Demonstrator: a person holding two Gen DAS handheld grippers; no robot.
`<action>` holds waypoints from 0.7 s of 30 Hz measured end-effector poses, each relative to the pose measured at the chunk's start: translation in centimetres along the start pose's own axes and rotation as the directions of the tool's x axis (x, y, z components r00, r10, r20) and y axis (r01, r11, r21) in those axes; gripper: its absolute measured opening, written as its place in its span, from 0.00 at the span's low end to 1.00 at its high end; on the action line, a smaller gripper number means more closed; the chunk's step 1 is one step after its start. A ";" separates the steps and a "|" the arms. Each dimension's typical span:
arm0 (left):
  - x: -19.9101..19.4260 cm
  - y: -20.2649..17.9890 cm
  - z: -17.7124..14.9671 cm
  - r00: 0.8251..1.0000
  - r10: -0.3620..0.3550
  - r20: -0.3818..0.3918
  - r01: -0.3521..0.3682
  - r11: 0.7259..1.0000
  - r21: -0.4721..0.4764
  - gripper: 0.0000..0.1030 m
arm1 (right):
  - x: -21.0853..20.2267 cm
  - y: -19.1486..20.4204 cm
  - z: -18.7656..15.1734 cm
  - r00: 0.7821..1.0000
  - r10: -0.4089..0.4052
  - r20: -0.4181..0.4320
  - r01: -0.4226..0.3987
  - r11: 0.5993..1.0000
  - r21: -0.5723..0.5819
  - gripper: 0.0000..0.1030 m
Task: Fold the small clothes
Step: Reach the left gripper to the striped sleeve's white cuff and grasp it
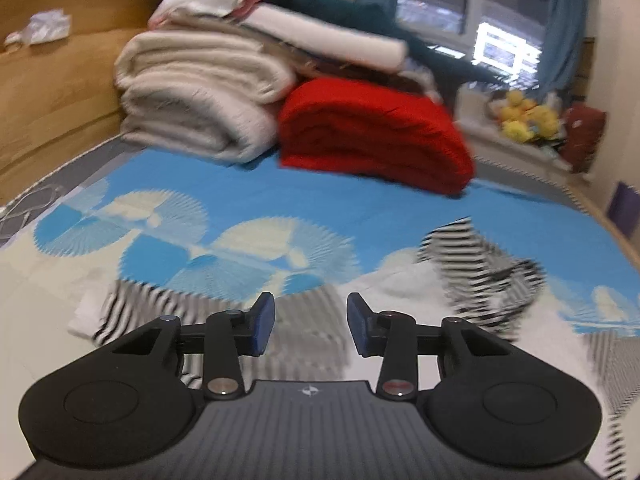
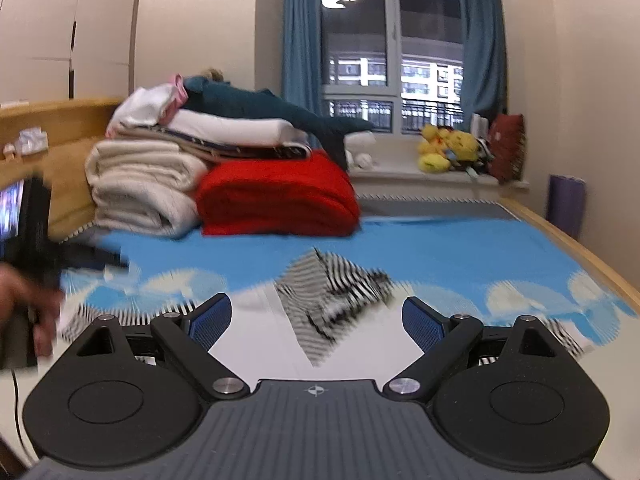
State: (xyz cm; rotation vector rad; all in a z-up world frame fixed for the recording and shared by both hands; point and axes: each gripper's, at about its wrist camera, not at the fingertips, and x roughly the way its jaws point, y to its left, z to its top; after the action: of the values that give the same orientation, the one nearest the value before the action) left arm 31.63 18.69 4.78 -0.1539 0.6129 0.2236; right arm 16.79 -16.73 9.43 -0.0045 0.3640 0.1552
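A small black-and-white striped garment (image 1: 480, 276) lies on the blue and white bedsheet (image 1: 240, 184), bunched up at the right and spread flatter toward the left (image 1: 152, 308). My left gripper (image 1: 310, 326) hovers over the flat part with a clear gap between its blue pads (image 1: 264, 320) and nothing in the gap. The right wrist view shows the garment (image 2: 332, 292) peaked up just beyond my right gripper (image 2: 316, 320), which is wide open and empty. The left gripper (image 2: 92, 260) appears blurred at the left edge there, held by a hand (image 2: 24, 300).
Folded cream blankets (image 2: 140, 192) and a red blanket (image 2: 276, 196) are stacked at the head of the bed, against a wooden headboard (image 2: 60, 120). Plush toys (image 2: 448, 148) sit on the window sill. The bed's wooden edge (image 2: 580, 248) runs along the right.
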 end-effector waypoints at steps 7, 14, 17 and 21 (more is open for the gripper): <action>4.7 5.5 -1.7 0.990 0.097 -0.103 -0.103 0.993 -0.057 0.42 | 9.1 1.9 3.7 0.999 0.049 -0.003 -0.049 0.997 -0.064 0.91; 8.6 11.1 -2.6 0.971 0.141 -0.190 -0.182 0.960 -0.214 0.42 | 15.6 0.5 -0.3 0.994 0.014 -0.110 -0.019 0.999 -0.043 0.91; 9.9 15.1 -2.6 0.959 0.196 -0.204 -0.254 0.914 -0.317 0.42 | 17.1 1.2 -0.4 0.991 0.019 -0.136 -0.027 0.998 -0.059 0.91; 11.1 20.7 -3.5 0.940 0.214 -0.265 -0.321 0.819 -0.475 0.42 | 18.1 2.3 0.4 0.990 0.062 -0.130 -0.073 0.994 -0.082 0.89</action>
State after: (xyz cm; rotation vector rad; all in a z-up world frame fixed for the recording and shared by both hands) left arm 33.31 39.72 -6.10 -0.6167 0.7668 0.6567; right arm 33.29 -11.78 3.41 -0.0886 0.4848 0.2385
